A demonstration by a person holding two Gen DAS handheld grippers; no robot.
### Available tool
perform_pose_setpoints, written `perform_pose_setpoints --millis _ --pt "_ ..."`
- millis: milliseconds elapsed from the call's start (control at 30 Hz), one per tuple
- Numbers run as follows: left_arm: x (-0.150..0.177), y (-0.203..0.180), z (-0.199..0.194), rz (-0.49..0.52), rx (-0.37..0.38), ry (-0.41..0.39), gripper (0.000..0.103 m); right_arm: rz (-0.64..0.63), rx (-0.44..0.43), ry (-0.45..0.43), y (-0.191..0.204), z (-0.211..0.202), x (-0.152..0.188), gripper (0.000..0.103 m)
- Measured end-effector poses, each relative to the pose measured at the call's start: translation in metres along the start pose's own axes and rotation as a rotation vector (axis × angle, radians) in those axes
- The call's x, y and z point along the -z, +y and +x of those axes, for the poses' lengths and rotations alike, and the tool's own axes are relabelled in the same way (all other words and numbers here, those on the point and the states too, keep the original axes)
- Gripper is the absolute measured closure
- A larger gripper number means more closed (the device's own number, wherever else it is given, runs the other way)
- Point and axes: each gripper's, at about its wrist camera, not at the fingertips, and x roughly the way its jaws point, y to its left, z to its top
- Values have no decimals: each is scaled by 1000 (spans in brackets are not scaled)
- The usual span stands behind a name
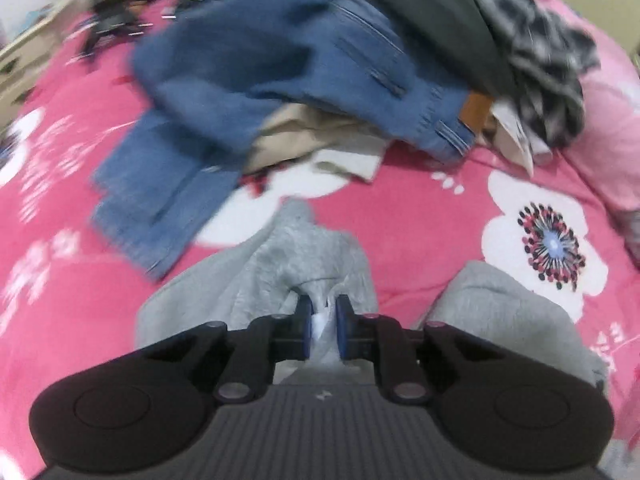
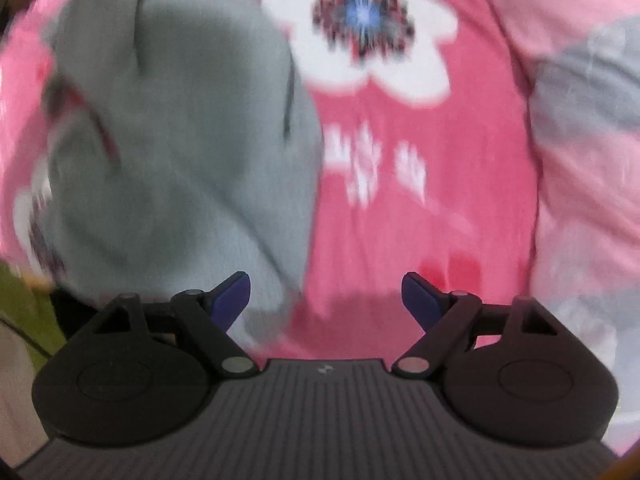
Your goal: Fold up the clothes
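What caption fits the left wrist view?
Left gripper shut on grey garment, jeans piled behind on pink floral bedspread.

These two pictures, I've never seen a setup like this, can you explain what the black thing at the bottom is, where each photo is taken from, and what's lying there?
The black shape is a hand-held tool with two-finger tongs; a person holds one in each hand, and a camera on each looks forward along its fingers. One picture is from the left tool, the other from the right. Below lies a pink bedcover with white flowers. The left tongs are shut on a grey garment. Behind it sits a heap of clothes: blue jeans, something beige, dark fabric. The right tongs are open and hold nothing; the same grey garment appears on their left, blurred.
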Motion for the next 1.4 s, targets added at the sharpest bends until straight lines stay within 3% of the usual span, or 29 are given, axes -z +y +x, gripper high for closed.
perform_pose_setpoints --millis 133,267,567,633,733,800,867,1067,1100,1133,1167,1200,1233,1300,1400 --pt "39 34 -50 -135 -33 -5 93 -7 -103 -114 14 3 -52 26" --pt "91 64 -83 -319 -89 60 93 -49 -206 -199 35 12 -102 28" --pt "212 83 -66 -541 -120 362 94 -218 -250 -147 71 33 -165 29" --pt "218 86 -85 -545 -99 342 89 -242 -251 -141 76 34 -176 28" --pt "204 102 -123 -531 -124 212 65 -187 -275 -127 74 49 -195 25" --pt "187 113 -131 -496 -138 139 43 -124 -297 -112 70 64 -208 21" --pt "166 125 -127 -441 -146 79 34 -61 -320 -97 65 79 -221 15" --pt "124 142 -59 -332 -3 99 37 130 -385 -51 52 123 -259 16" --pt "125 140 -57 -321 1 99 41 162 -396 -43 50 130 -265 18" --pt "126 138 -55 -310 5 99 43 192 -406 -32 48 137 -270 28" --pt "128 135 -53 -299 9 100 44 203 -409 7 47 141 -258 42" --pt "129 133 -51 -288 13 100 45 215 -413 46 47 145 -247 67" --pt "131 131 -49 -276 16 100 45 223 -416 81 46 147 -234 77" --pt "134 127 -45 -254 24 101 47 168 -418 73 50 136 -198 84" --pt "137 122 -40 -230 38 113 49 105 -345 130 55 136 -147 84"
